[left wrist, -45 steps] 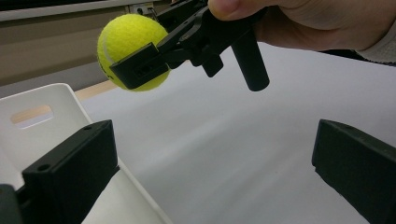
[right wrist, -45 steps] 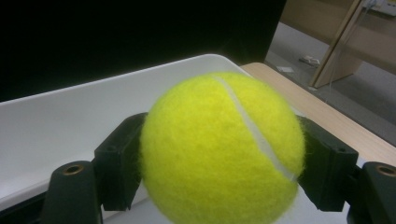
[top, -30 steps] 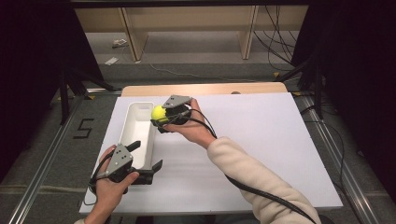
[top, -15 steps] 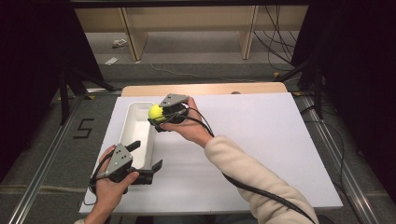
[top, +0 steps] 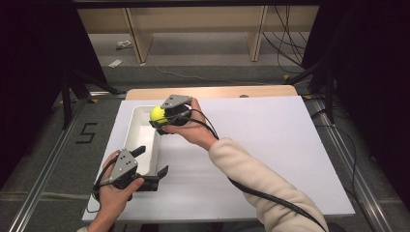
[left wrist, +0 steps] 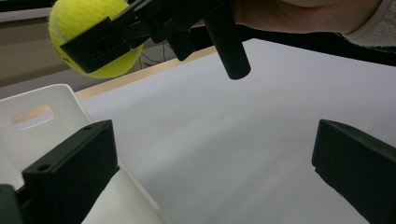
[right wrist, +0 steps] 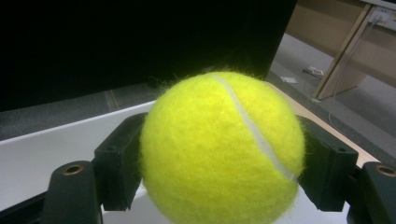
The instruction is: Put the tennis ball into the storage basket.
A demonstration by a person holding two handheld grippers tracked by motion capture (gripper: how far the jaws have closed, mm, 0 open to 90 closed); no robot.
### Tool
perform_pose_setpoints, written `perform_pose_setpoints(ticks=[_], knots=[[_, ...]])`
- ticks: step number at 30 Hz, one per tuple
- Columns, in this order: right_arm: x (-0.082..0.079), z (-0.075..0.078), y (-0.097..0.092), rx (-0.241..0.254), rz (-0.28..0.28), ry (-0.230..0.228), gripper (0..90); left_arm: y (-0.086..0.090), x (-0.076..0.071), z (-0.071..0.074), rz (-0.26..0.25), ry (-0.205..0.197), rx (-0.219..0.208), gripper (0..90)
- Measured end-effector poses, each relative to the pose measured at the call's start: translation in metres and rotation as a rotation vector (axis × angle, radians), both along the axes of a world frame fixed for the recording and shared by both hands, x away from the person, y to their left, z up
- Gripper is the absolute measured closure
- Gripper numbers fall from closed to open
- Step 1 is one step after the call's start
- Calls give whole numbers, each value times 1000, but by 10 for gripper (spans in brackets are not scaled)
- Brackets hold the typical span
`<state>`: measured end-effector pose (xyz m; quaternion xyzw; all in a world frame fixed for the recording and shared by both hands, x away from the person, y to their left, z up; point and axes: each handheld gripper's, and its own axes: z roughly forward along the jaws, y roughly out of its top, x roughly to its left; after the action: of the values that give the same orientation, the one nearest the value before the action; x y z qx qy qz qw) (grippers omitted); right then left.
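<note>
Since the frame 1.0 s ago, the right gripper (top: pixel 157 117) w/ its tennis ball (top: pixel 157 113) has shifted slightly toward the far end of the white bin (top: pixel 137 126); the left gripper (top: pixel 151 163) has stayed at the bin's near end. Ball sits squarely between the right gripper's jaws, clamped on both sides, held in the air above the bin's far end, approx. over its right-hand wall. Right gripper view: ball (right wrist: pixel 222 149) is bright yellow-green, fuzzy felt, w/ one curved white seam running over its upper right; a black jaw presses each flank. Left gripper view: same ball (left wrist: pixel 88 32) at upper left, above the bin (left wrist: pixel 42 135) w/ its slot handle. Left gripper's jaws stand wide apart, holding nothing, straddling the bin's near right-hand wall, over the white table (top: pixel 270 145).
</note>
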<state>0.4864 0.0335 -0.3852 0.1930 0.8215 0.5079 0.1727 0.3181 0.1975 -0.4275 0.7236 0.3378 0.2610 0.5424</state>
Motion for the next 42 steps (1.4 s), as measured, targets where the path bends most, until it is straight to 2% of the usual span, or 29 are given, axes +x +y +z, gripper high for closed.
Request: perform_pose_setpoints(ticks=[42], knots=[[2, 6, 21, -2, 27, 1, 267, 0, -1, 1, 3, -7, -1, 0]])
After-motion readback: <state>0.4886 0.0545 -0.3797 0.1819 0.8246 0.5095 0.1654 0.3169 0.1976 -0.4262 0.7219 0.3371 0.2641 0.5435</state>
